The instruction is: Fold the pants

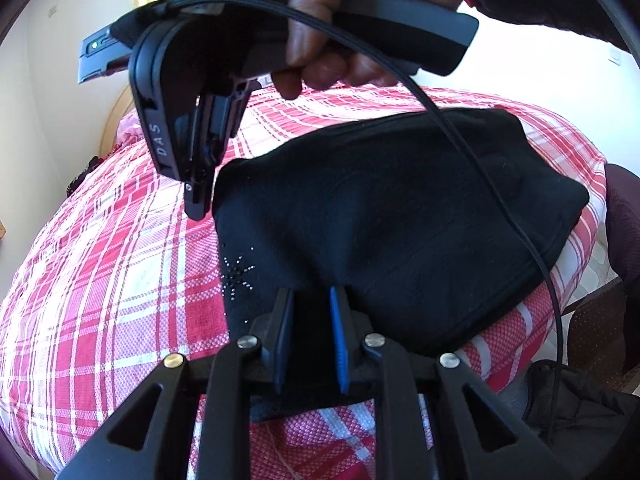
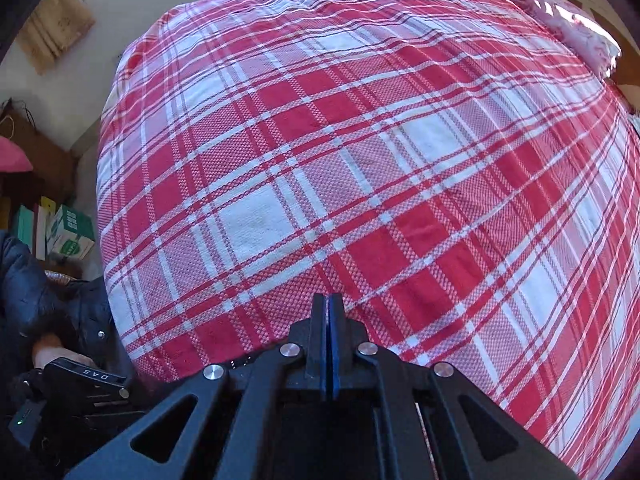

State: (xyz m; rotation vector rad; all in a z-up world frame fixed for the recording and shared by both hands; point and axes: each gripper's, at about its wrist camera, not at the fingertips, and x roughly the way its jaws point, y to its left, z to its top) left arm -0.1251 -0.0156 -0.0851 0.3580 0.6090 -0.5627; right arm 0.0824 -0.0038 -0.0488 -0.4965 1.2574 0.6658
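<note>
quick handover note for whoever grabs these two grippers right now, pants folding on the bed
Left gripper: jaws shut on the near edge of the black pants.
Right gripper: jaws shut and empty, above the plaid bedspread, just past the far left corner of the pants.
Pants: a compact folded bundle on the bedspread, beaded star near the left edge.
Done: it looks folded over at least once.
Left: probably release the near edge, tidy, maybe one more fold.

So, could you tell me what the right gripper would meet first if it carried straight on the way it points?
Most likely the red plaid bedspread: the shut right gripper points down at bare cloth, with nothing visible between; depth is unclear.
</note>
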